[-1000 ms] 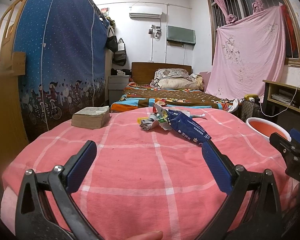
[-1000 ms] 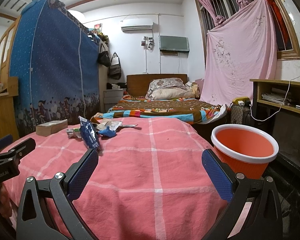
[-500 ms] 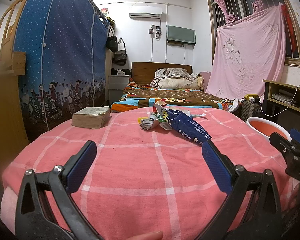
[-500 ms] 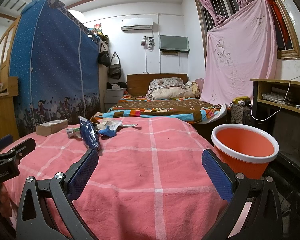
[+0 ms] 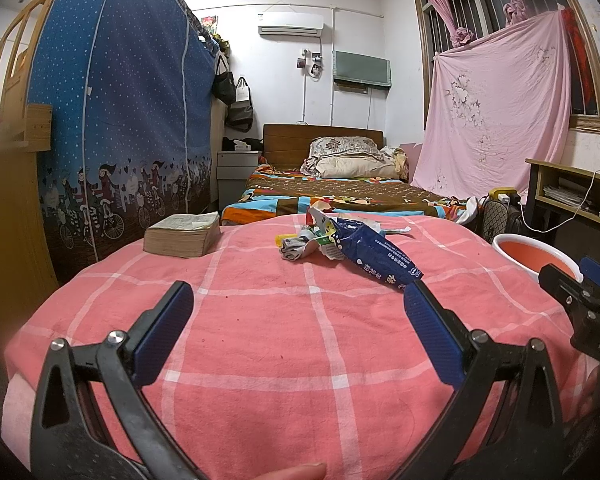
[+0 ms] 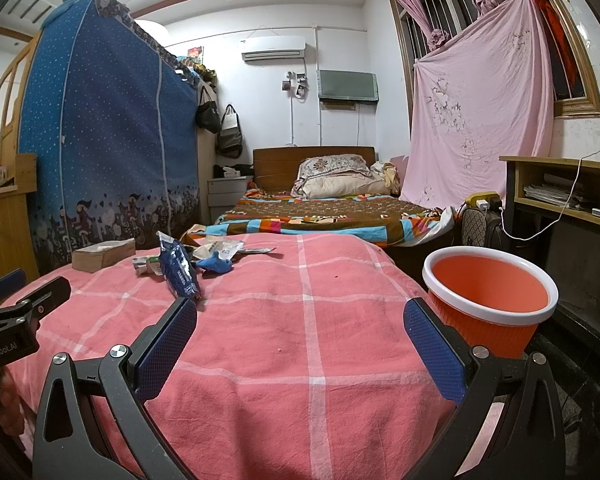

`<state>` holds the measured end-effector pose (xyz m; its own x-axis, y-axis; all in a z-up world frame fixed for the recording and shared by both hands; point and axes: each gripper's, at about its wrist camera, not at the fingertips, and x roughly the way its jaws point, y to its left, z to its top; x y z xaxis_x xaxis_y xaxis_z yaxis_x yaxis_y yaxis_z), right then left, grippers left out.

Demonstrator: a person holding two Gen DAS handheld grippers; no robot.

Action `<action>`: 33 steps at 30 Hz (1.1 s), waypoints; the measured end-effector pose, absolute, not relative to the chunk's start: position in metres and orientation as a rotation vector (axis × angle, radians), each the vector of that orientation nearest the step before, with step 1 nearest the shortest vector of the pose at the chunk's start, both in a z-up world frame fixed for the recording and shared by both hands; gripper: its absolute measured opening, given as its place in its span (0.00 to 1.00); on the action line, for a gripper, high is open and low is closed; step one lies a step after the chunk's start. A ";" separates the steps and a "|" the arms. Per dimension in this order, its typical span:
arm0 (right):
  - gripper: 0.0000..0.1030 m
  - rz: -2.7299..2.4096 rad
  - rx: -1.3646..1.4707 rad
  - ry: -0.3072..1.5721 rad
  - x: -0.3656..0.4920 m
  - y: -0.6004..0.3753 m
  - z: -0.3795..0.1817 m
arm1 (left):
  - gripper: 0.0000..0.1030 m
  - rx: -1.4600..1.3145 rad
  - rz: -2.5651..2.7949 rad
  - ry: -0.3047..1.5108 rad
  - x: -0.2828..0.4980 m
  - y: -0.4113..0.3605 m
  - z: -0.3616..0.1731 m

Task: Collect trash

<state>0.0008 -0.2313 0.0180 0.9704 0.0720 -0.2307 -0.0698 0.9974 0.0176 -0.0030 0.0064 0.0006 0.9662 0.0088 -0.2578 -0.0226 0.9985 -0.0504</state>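
Note:
A heap of trash lies at the far middle of the pink checked cloth: a dark blue snack wrapper (image 5: 380, 254) (image 6: 179, 270), crumpled paper and small packets (image 5: 300, 242), and a blue scrap (image 6: 216, 264). My left gripper (image 5: 298, 330) hovers low over the near cloth, open and empty, well short of the heap. My right gripper (image 6: 300, 336) is open and empty too, over the cloth's right half. An orange bin with a white rim (image 6: 490, 300) (image 5: 528, 250) stands just off the cloth's right edge. Each gripper shows at the edge of the other's view.
A thick old book (image 5: 182, 232) (image 6: 102, 254) lies at the far left of the cloth. Beyond are a bed with pillows (image 5: 340, 192), a blue fabric wardrobe (image 5: 112, 120) at the left and a wooden desk (image 6: 564, 196) at the right.

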 end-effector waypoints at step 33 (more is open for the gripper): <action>1.00 0.078 0.044 0.282 0.008 -0.234 0.022 | 0.85 -0.050 0.030 0.283 0.004 0.008 0.002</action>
<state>0.0085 -0.2337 0.0225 0.9575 0.0834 -0.2760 -0.0711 0.9960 0.0541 0.0035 0.0081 0.0018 0.9597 0.0229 -0.2801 -0.0370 0.9983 -0.0451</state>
